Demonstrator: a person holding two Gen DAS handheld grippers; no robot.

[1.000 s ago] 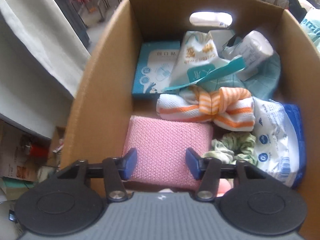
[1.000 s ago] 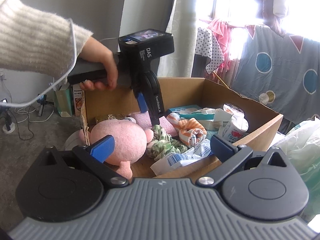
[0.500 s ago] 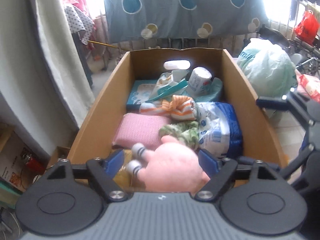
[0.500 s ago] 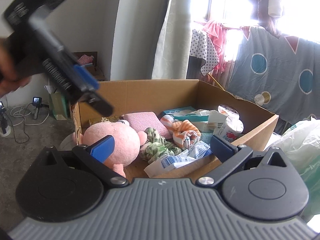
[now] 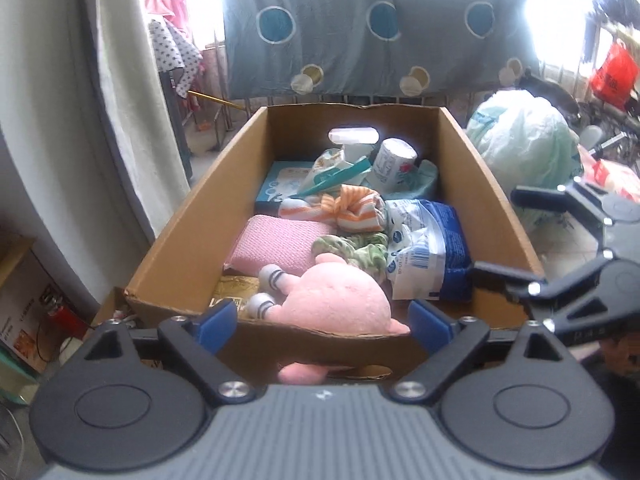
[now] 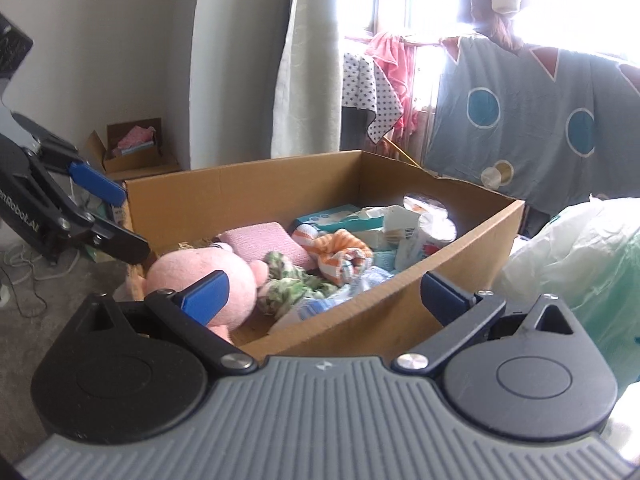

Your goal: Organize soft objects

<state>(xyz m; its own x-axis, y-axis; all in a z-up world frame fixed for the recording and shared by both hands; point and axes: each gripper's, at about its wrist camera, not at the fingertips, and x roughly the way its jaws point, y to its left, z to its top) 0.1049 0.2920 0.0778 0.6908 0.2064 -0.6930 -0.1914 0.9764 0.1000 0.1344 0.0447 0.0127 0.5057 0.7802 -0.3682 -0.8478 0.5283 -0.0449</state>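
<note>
A cardboard box point(image 5: 188, 240) holds a pink plush point(image 5: 340, 300) at its near end. Behind the plush lie a pink knitted pad point(image 5: 276, 240), a green scrunchie point(image 5: 352, 246), an orange-striped cloth point(image 5: 354, 210) and a blue-and-white packet point(image 5: 428, 252). My left gripper point(image 5: 324, 324) hangs just outside the box's near wall, its jaws opening wide with nothing between them. The right wrist view shows it at the far left point(image 6: 130, 220), clear of the box point(image 6: 248, 196). My right gripper point(image 6: 324, 294) stands open and empty beside the box's long side, facing the plush point(image 6: 208, 264).
At the far end of the box lie a teal carton point(image 5: 280, 184), a tissue roll point(image 5: 390, 164) and wipes packs. A pale green plastic bag point(image 5: 524, 148) bulges to the right of the box. A curtain point(image 5: 132, 120), a hung blue sheet point(image 5: 360, 40) and a small carton point(image 6: 136, 148) surround it.
My left gripper has drawn back and up out of the box, away from the pink pad, and its jaws have spread much wider. The right gripper has hardly moved.
</note>
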